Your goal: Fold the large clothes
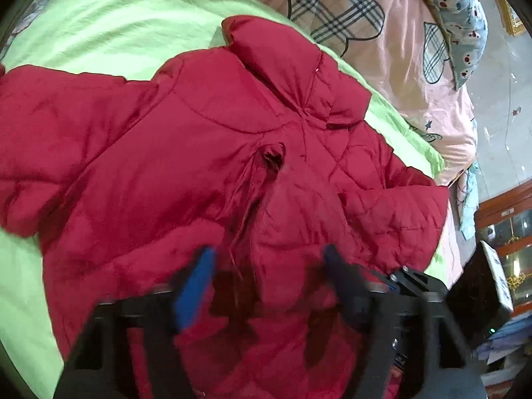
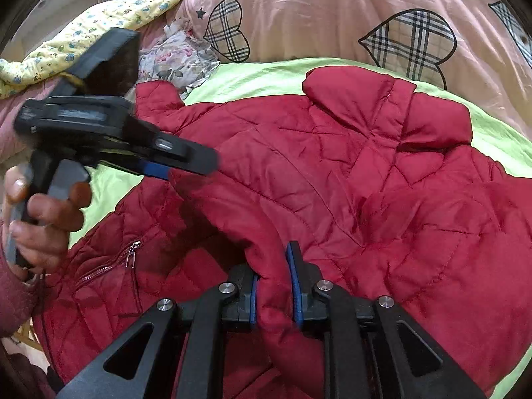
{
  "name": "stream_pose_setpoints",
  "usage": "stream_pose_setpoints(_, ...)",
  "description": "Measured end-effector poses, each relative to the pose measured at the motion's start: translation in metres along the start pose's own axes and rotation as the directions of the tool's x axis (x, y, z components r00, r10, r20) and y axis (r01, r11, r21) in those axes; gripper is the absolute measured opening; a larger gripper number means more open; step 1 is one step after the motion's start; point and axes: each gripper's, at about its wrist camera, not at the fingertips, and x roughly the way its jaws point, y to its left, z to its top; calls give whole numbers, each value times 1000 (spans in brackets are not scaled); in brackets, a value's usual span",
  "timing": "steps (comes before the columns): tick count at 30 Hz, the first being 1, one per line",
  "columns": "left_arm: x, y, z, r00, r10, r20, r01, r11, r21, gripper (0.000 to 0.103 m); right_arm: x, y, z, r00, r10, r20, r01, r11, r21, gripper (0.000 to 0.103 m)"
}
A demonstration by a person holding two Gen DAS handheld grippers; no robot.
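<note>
A red quilted puffer jacket (image 2: 332,173) sprawls across the frame's middle on a lime-green sheet (image 2: 266,73), collar toward the top. Right gripper (image 2: 274,286) pinches a jacket fold; left gripper (image 1: 266,266) hovers, fingers apart.

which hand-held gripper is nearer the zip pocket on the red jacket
Left. The left hand-held gripper hovers just above the zip pocket; the right hand-held gripper grips a jacket fold farther right.
</note>
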Motion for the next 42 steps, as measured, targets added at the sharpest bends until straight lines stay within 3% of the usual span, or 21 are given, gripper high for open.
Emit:
stream_pose_setpoints(1,4,1,4,1000,4,-6,-4,1000,-1,26,0,0,0,1000,5,-5,-5,1000,4,19)
stream_pose_setpoints(4,3,-6,7,1000,1,22,-1,1000,28,16,0,-2,0,1000,7,-20,-7,1000,21,23)
stream_pose_setpoints(6,-3,-15,4,997,23,68,-28,997,69,12,-1,-6,0,999,37,-30,-35,998,55,42)
stream_pose_setpoints(7,-9,-20,0,994,45,100,-54,995,84,11,-6,-8,-1,998,50,-24,-48,996,71,57)
stream_pose_setpoints(8,-16,-21,-4,989,71,129,-83,993,89,11,-13,-9,-3,999,47,-7,-46,996,76,59)
stream_pose_setpoints(12,-40,-19,-19,958,150,245,-174,981,81,10,-50,-22,-9,997,-14,70,5,992,122,59)
stream_pose_setpoints(16,-46,-14,-33,920,247,304,-279,958,68,10,-81,-51,-11,974,-183,134,154,967,204,59)
stream_pose_setpoints(20,-27,-16,-42,910,298,288,-333,939,81,10,-76,-81,-3,946,-318,69,290,920,265,60)
stream_pose_setpoints(27,-32,-26,-49,888,355,292,-401,909,114,17,-15,-110,-8,929,-354,-111,371,892,259,59)
stream_pose_setpoints(31,-68,-52,-59,851,342,398,-422,897,133,22,-3,-113,-12,912,-383,-143,409,873,266,60)
stream_pose_setpoints(35,-70,-86,-59,884,238,403,-343,915,211,26,-1,-111,-13,907,-392,-154,420,867,270,60)
stream_pose_setpoints(38,-41,-102,-51,891,266,369,-369,896,245,26,-1,-109,-15,905,-398,-150,424,864,272,60)
stream_pose_setpoints(42,5,-87,-34,892,355,280,-419,882,214,26,-4,-109,-18,907,-398,-138,421,863,278,61)
